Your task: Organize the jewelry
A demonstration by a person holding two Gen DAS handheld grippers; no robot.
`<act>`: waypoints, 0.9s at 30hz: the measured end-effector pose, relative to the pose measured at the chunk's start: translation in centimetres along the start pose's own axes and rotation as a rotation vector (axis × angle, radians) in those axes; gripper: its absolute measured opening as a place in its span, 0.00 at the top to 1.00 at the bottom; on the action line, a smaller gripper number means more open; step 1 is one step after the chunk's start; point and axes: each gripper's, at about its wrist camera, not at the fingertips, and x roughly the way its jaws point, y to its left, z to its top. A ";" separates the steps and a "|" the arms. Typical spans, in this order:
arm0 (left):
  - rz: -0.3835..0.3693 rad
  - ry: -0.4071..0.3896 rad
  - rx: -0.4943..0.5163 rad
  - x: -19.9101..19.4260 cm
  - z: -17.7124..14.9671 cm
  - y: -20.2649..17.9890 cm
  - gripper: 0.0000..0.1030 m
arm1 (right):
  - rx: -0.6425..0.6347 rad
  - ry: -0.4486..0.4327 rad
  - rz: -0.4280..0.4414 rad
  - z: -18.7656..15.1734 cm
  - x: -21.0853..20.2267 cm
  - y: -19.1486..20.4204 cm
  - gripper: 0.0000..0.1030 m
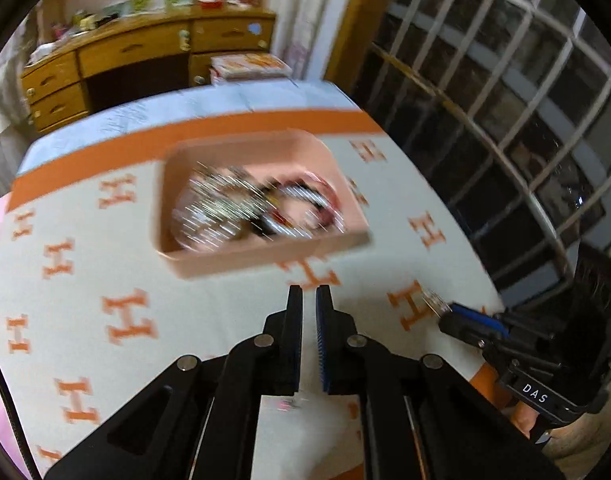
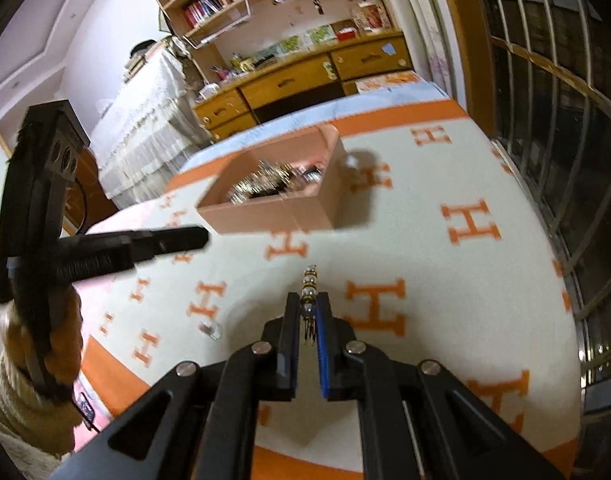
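Closed on a beaded jewelry piece (image 2: 308, 292), the right gripper (image 2: 307, 300) hovers over the bed's blanket (image 2: 445, 184); the left gripper (image 1: 309, 294) is closed, empty. Next, I judge: carry it to the pink box (image 2: 265, 212) at 12 o'clock.

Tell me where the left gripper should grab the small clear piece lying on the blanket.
Take the small clear piece across its narrow width, coming from straight above. It lies low and alone on the blanket, clear of the pink box, so a side approach would likely snag fabric.

Jewelry (image 1: 249, 208) in box (image 1: 265, 256) on blanket (image 1: 105, 280)
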 end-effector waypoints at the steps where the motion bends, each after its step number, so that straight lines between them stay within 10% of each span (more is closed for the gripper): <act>1: 0.002 -0.014 -0.013 -0.9 0.5 0.7 0.96 | -0.005 -0.003 0.006 0.4 -0.1 0.2 0.93; 27: -0.041 0.191 0.045 8.5 -5.8 -6.1 0.49 | 0.064 0.012 -0.048 -3.1 -1.3 -3.1 0.93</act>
